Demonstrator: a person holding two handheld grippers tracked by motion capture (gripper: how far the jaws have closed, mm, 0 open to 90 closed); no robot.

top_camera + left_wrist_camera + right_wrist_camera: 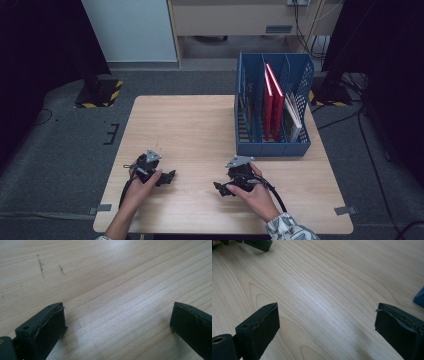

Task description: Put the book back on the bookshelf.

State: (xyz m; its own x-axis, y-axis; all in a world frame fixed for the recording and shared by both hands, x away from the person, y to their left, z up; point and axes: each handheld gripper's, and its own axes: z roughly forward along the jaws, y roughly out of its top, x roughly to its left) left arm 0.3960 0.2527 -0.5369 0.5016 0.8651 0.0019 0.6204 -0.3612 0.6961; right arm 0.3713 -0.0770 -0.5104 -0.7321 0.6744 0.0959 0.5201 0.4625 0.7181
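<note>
My left gripper (171, 176) rests low over the near left part of the wooden table (190, 125), its jaws pointing right. In the left gripper view the left gripper (117, 318) stands open over bare wood, nothing between its jaws. My right gripper (220, 188) sits at the near middle-right of the table, jaws pointing left toward the other one. In the right gripper view the right gripper (327, 320) is open too, with only wood grain between its jaws, and the left gripper's jaw tip (259, 244) shows at the top left.
A blue slotted file rack (272, 145) stands at the table's far right, holding two red books (272, 100) and other thin books upright. A blue corner of the rack (419, 298) shows at the right edge of the right gripper view. Black stands and cables lie on the floor around.
</note>
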